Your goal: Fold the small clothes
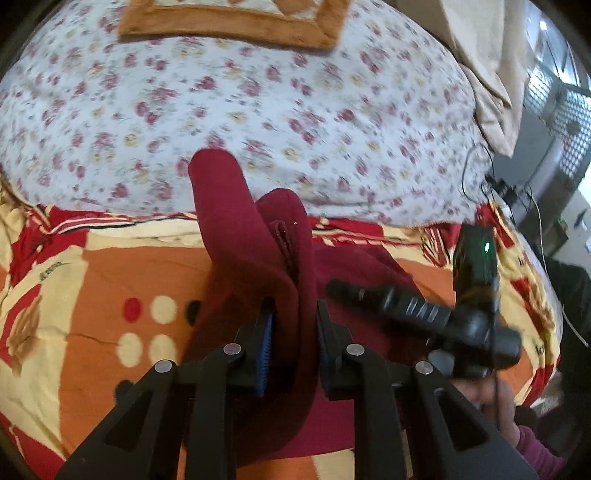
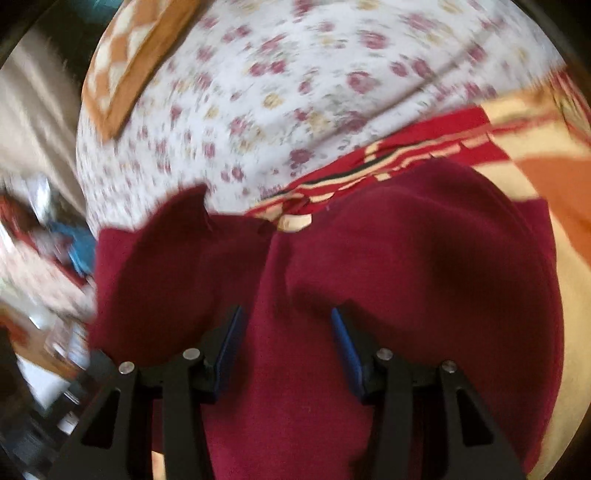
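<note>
A dark red garment [image 1: 255, 240] lies on an orange, red and cream patterned blanket [image 1: 96, 280]. My left gripper [image 1: 294, 321] is shut on a bunched fold of the garment, which stands up between its blue pads [image 1: 266, 343]. The right gripper shows in the left wrist view [image 1: 343, 288] as a black tool lying over the garment's right part. In the right wrist view the right gripper [image 2: 286, 319] has its jaws apart over the flat red garment [image 2: 406, 266], with cloth spread between them and nothing pinched. That view is blurred.
A white quilt with red flowers [image 1: 258, 96] covers the bed behind the blanket. An orange-bordered cushion [image 1: 229, 26] lies at the far edge. Beige cloth [image 1: 491, 66] and black cables [image 1: 476, 173] hang at the right, by a grey cabinet [image 1: 546, 122].
</note>
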